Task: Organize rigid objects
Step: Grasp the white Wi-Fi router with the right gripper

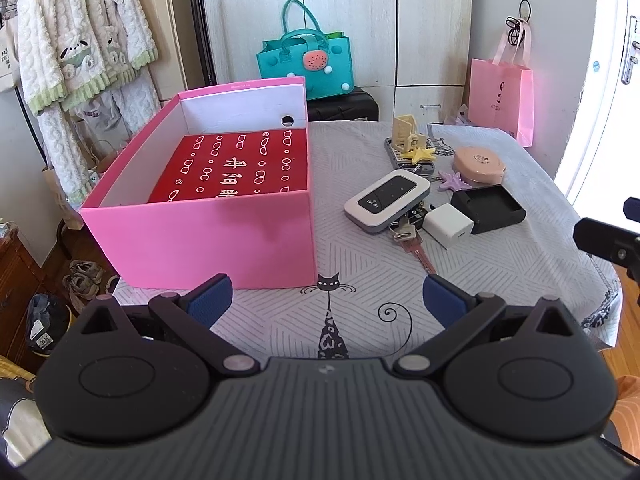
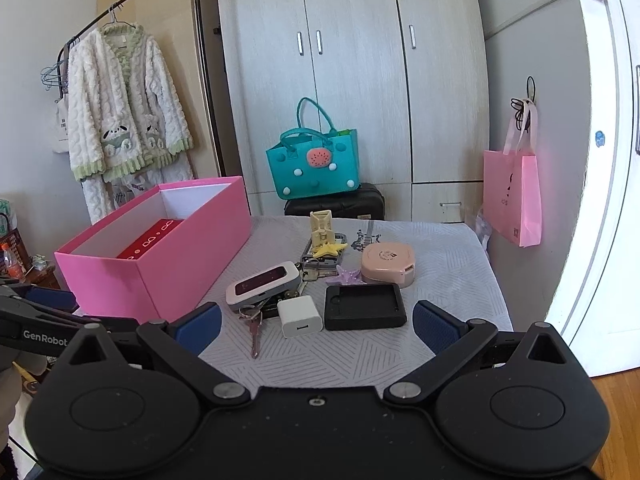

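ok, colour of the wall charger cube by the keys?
White; the charger cube shows best in the right wrist view, beside the keys.

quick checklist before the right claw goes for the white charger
1. Right claw open and holding nothing: ok.
2. White charger free on top, nothing lying on it: ok.
3. Side clearance: not ok, black tray sits close on one side, keys close on the other.
4. Pink box open, room above the red item inside: ok.
5. Left claw open, clear of the pile: ok.
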`<state>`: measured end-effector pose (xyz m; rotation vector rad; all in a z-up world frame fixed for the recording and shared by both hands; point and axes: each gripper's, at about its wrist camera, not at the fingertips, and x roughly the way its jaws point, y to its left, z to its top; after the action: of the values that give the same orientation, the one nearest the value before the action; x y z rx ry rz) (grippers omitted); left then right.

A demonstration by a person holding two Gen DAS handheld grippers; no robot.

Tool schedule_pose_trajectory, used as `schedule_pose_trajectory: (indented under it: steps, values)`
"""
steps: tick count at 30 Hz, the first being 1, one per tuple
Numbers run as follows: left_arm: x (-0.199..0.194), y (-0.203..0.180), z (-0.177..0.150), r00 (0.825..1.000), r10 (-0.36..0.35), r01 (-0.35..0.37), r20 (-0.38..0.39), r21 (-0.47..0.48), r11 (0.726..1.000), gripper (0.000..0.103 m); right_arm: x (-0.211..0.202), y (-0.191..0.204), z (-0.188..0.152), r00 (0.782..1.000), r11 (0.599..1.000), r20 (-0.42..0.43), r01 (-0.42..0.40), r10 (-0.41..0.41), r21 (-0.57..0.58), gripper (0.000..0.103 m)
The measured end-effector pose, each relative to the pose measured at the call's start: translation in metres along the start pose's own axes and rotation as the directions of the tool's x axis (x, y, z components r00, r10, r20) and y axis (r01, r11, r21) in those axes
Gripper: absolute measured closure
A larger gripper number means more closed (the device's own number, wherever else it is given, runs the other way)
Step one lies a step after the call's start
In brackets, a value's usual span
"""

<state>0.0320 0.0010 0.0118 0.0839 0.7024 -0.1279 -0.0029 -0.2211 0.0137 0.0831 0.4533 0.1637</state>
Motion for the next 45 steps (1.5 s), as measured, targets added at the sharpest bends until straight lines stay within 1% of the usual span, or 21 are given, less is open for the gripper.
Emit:
schedule_pose_trajectory:
  steps: [3, 5, 6, 8, 10, 15, 18, 20, 22, 24, 26, 29, 31, 33, 35, 36, 39, 41, 43, 44, 45]
  values:
    - [-0.002, 0.003, 0.003, 1.0, -0.012, 0.012, 0.011, 0.004, 1.0, 0.0, -0.002, -0.002, -0.001, 0.998, 0.999, 0.061, -0.034, 0.034, 0.007, 0.0]
    - [-0.004, 0.005, 0.003, 0.999, -0.022, 0.022, 0.032, 0.006, 1.0, 0.0, -0.002, -0.003, -0.003, 0.993, 0.998, 0.099, -0.064, 0.065, -0.014, 0.0]
    - [-0.005, 0.007, 0.004, 0.999, -0.031, 0.031, 0.044, 0.003, 1.0, 0.0, 0.0, -0.004, -0.004, 0.992, 0.997, 0.103, -0.074, 0.076, -0.023, 0.0]
    - [-0.005, 0.008, 0.006, 0.997, -0.049, 0.049, 0.06, 0.002, 0.999, 0.0, 0.005, -0.004, -0.005, 0.991, 0.995, 0.093, -0.091, 0.094, -0.036, 0.0]
    - [-0.004, 0.009, 0.011, 0.996, -0.068, 0.067, 0.058, 0.018, 0.998, 0.0, 0.012, -0.004, -0.003, 0.99, 0.991, 0.066, -0.123, 0.126, -0.051, 0.0]
    - [-0.002, 0.021, 0.037, 0.99, -0.142, 0.142, -0.006, 0.064, 0.988, 0.0, 0.032, -0.006, 0.012, 0.978, 0.975, -0.009, -0.206, 0.206, -0.079, 0.0]
    - [-0.006, 0.032, 0.054, 0.987, -0.157, 0.159, -0.032, 0.09, 0.983, 0.0, 0.05, -0.006, 0.019, 0.971, 0.966, -0.056, -0.239, 0.234, -0.095, 0.0]
    - [-0.008, 0.039, 0.064, 0.988, -0.145, 0.149, -0.046, 0.115, 0.982, 0.001, 0.063, -0.006, 0.018, 0.966, 0.962, -0.099, -0.251, 0.241, -0.106, 0.0]
    - [-0.009, 0.047, 0.074, 0.99, -0.124, 0.133, -0.068, 0.14, 0.981, 0.003, 0.076, -0.005, 0.018, 0.958, 0.957, -0.143, -0.265, 0.249, -0.114, 0.004]
    - [-0.01, 0.054, 0.083, 0.992, -0.094, 0.107, -0.079, 0.17, 0.98, 0.003, 0.088, -0.004, 0.018, 0.946, 0.95, -0.191, -0.288, 0.263, -0.119, 0.011]
    - [-0.01, 0.062, 0.093, 0.996, -0.048, 0.065, -0.081, 0.21, 0.976, 0.004, 0.099, -0.003, 0.018, 0.93, 0.942, -0.229, -0.317, 0.287, -0.107, 0.015]
    - [-0.004, 0.077, 0.107, 0.996, 0.004, 0.017, -0.086, 0.243, 0.97, 0.006, 0.114, -0.001, 0.019, 0.912, 0.93, -0.256, -0.355, 0.321, -0.095, 0.02]
    - [0.005, 0.094, 0.118, 0.994, 0.02, 0.005, -0.108, 0.225, 0.974, 0.011, 0.126, 0.001, 0.021, 0.909, 0.929, -0.276, -0.353, 0.313, -0.108, 0.021]
    - [0.018, 0.111, 0.126, 0.991, 0.056, -0.03, -0.125, 0.204, 0.979, 0.016, 0.141, 0.002, 0.026, 0.906, 0.929, -0.293, -0.352, 0.306, -0.118, 0.021]
    - [0.031, 0.125, 0.132, 0.986, 0.095, -0.067, -0.137, 0.201, 0.977, 0.024, 0.155, 0.002, 0.032, 0.899, 0.926, -0.308, -0.36, 0.312, -0.116, 0.021]
    - [0.039, 0.132, 0.135, 0.983, 0.114, -0.084, -0.144, 0.195, 0.977, 0.025, 0.16, 0.002, 0.034, 0.898, 0.925, -0.312, -0.362, 0.312, -0.118, 0.02]
    - [0.066, 0.154, 0.145, 0.974, 0.137, -0.108, -0.178, 0.164, 0.981, 0.032, 0.177, 0.006, 0.039, 0.906, 0.925, -0.315, -0.345, 0.284, -0.158, 0.019]
    - [0.085, 0.164, 0.15, 0.968, 0.15, -0.118, -0.204, 0.158, 0.98, 0.041, 0.186, 0.009, 0.04, 0.913, 0.926, -0.31, -0.329, 0.264, -0.182, 0.019]
    - [0.103, 0.173, 0.152, 0.959, 0.169, -0.136, -0.225, 0.155, 0.978, 0.043, 0.194, 0.016, 0.039, 0.912, 0.922, -0.318, -0.332, 0.26, -0.198, 0.018]
    - [0.111, 0.178, 0.151, 0.955, 0.18, -0.148, -0.236, 0.148, 0.978, 0.048, 0.198, 0.019, 0.039, 0.91, 0.92, -0.324, -0.335, 0.26, -0.202, 0.018]
    - [0.119, 0.182, 0.15, 0.95, 0.188, -0.155, -0.249, 0.144, 0.977, 0.051, 0.201, 0.022, 0.038, 0.907, 0.917, -0.332, -0.339, 0.26, -0.208, 0.018]
